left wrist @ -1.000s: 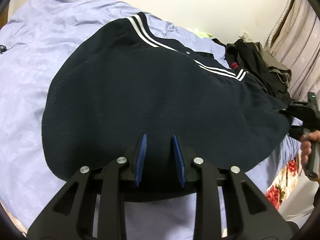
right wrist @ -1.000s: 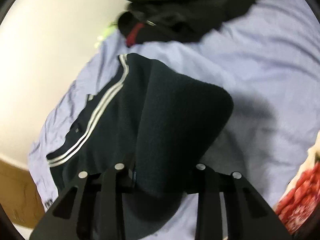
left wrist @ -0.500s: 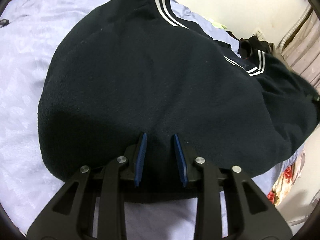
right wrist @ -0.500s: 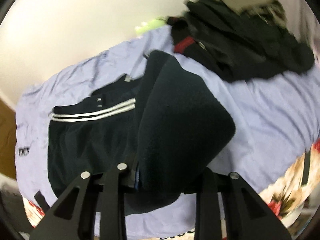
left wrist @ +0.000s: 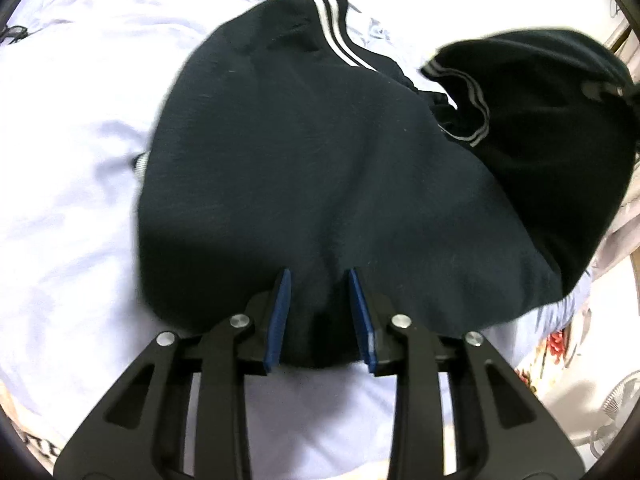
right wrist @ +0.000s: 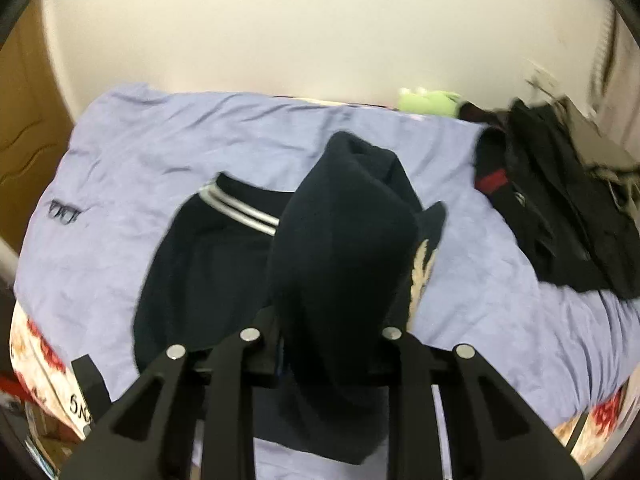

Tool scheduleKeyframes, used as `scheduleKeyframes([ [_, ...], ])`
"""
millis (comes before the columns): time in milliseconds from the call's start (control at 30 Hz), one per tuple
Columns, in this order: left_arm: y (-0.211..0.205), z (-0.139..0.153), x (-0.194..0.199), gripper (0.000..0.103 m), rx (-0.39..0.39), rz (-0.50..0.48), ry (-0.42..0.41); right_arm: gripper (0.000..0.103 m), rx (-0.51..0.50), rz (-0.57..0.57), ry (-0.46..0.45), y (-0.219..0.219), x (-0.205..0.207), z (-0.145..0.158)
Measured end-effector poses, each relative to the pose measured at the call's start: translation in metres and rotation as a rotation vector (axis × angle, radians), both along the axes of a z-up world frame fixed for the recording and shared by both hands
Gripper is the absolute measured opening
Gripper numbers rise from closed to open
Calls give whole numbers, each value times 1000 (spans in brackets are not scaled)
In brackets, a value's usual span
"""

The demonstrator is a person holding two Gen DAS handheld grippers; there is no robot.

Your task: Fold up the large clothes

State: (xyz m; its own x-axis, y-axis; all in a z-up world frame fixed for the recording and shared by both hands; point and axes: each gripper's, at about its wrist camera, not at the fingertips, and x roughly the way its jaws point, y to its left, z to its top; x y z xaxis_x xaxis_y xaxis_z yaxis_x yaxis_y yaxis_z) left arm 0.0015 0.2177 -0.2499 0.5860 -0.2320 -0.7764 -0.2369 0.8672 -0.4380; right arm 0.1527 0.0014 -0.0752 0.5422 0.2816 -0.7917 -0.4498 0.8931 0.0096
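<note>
Because it is thick and limp, the dark navy fleece jacket [left wrist: 320, 168] will sag and bunch wherever you let it go slack, so hold it by its hems and corners rather than mid-panel. It lies across the near half of the bed [left wrist: 68, 184], over the pale lilac sheet, with its lower hem at the near edge and its striped ribbing pointing toward the far side. Judging by the pile, it looks fairly heavy for cloth and not slippery — it should stay where you lay it, but a thick fold will want pressing flat.

At the far right corner of the bed, a heap of other dark clothes [right wrist: 560, 200] sits well apart from the jacket, with something pale green [right wrist: 428, 100] against the wall beyond it.

The jacket is a deep blue-black with a soft, napped surface. Two white stripes [left wrist: 336, 36] run along the ribbed band on the far side, and the same stripes mark the part lifted on the right. A pale embroidered patch [right wrist: 420, 276] shows on the raised flap in the right wrist view.

Your left tongs [left wrist: 320, 304] stand with the blue pads apart around a pinch of the near hem; cloth fills the gap, yet whether the pads actually press it I cannot tell. Your right tongs [right wrist: 328, 344] carry a thick fold of the jacket raised off the bed — the fabric drapes over and hides the fingertips, so the grip looks closed on it.
</note>
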Motion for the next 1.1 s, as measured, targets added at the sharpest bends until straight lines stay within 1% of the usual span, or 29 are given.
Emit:
scheduleKeyframes([
  [67,8,-4,-7,28,2,-10,11,24,2,48,-11,21,-14,2],
  [100,9,-6,-9,18,9,-11,16,24,1,66,-14,29,-19,2],
  [133,13,-9,-11,4,17,-1,24,24,-3,95,-12,41,-27,0],
  [167,16,-12,-14,3,16,8,32,24,-11,115,-11,50,-33,-3],
  [233,28,-13,-24,3,-69,21,16,23,-40,173,-15,72,-52,-12],
  [267,32,-7,-33,3,-69,27,4,23,-45,189,-19,77,-58,-15],
  [333,40,4,-49,4,-37,45,-4,24,-57,240,-29,87,-78,-28],
  [367,47,9,-58,7,-30,60,-5,24,-73,263,-38,92,-87,-35],
  [400,53,12,-66,8,-32,70,-8,24,-97,292,-50,98,-100,-46],
  [467,71,20,-84,8,-32,92,-16,24,-149,346,-51,109,-123,-74],
  [533,88,26,-95,8,-3,114,-15,24,-192,397,-54,115,-142,-98],
  [600,107,33,-109,8,20,136,-12,24,-245,467,-77,121,-164,-119],
  [667,123,39,-116,8,32,155,-12,24,-257,526,-85,127,-183,-131],
  [733,134,45,-121,13,43,176,-12,24,-235,535,-63,130,-185,-138],
  [767,139,48,-123,13,48,183,-12,24,-219,522,-26,131,-178,-147],
  [867,141,52,-117,13,71,180,-10,25,-280,501,53,141,-158,-189],
  [900,139,55,-111,13,74,175,-10,26,-276,497,58,143,-156,-194],
  [967,133,60,-106,13,71,155,-13,27,-271,497,50,147,-154,-195],
  [1000,127,64,-104,14,72,146,-16,33,-265,501,49,148,-154,-193],
  [1033,127,66,-105,18,75,141,-19,48,-242,518,53,147,-156,-188],
  [1067,120,73,-100,19,87,128,-26,59,-204,553,56,145,-161,-181],
  [1100,117,77,-99,21,95,123,-31,79,-180,581,47,143,-166,-175],
])
